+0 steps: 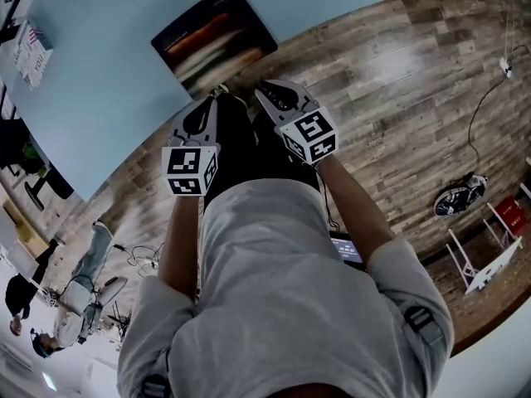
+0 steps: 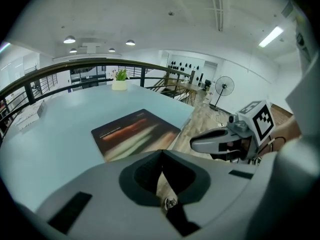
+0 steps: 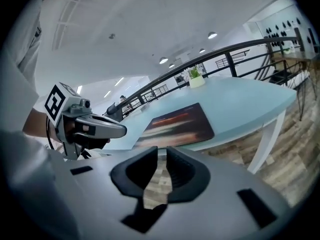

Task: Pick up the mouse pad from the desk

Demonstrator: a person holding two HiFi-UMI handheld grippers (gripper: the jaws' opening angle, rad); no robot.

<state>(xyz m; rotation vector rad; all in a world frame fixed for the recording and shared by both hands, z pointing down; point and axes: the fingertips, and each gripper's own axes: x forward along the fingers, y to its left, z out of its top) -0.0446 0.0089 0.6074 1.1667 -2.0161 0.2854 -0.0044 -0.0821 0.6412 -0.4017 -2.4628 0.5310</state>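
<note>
The mouse pad (image 1: 214, 40) is a dark rectangle with orange and white streaks, lying flat near the edge of the light blue desk (image 1: 108, 98). Both grippers hover over the wood floor just short of that edge, pointing at the pad. My left gripper (image 1: 219, 91) is shut, its tips meeting with nothing between them (image 2: 161, 152). My right gripper (image 1: 262, 89) is open by a narrow gap, and only floor shows through it (image 3: 161, 153). The pad (image 2: 134, 134) lies ahead of the left jaws, and slightly right of the right jaws (image 3: 180, 124). Neither gripper touches it.
A potted plant (image 2: 119, 81) stands at the desk's far side by a dark railing (image 2: 60, 71). A box of papers (image 1: 31, 52) sits on the desk's left part. A white desk leg (image 3: 265, 139), a floor fan (image 2: 224, 86) and a white rack (image 1: 481, 255) stand around. People (image 1: 83, 280) are behind me.
</note>
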